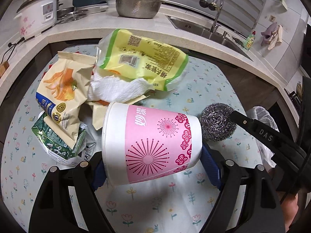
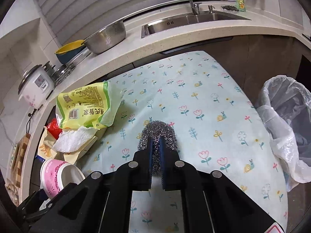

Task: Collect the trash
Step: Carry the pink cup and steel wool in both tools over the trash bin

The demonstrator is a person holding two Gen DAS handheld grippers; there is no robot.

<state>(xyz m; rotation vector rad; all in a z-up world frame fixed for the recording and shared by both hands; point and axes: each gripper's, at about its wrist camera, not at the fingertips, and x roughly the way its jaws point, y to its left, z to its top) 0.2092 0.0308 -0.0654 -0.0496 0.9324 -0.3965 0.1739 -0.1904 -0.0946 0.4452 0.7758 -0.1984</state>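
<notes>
Gripping cup (image 1: 151,147) and scourer (image 2: 158,134), both tools hover over floral tablecloth (image 2: 194,101) beside sink (image 2: 194,19).

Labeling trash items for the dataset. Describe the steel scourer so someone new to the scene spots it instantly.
Start at the floral tablecloth on the table in front of the sink. Near its middle, the right gripper is shut on the scourer, with the lined bin off to the right. It is the only shiny tangled ball of metal wire; the trash pile to the left is paper, plastic wrappers and a pink cup.

A pale stone counter (image 2: 175,36) is curved around a steel sink (image 2: 194,19); ribbed white blinds (image 2: 87,3) are seen behind.
</notes>
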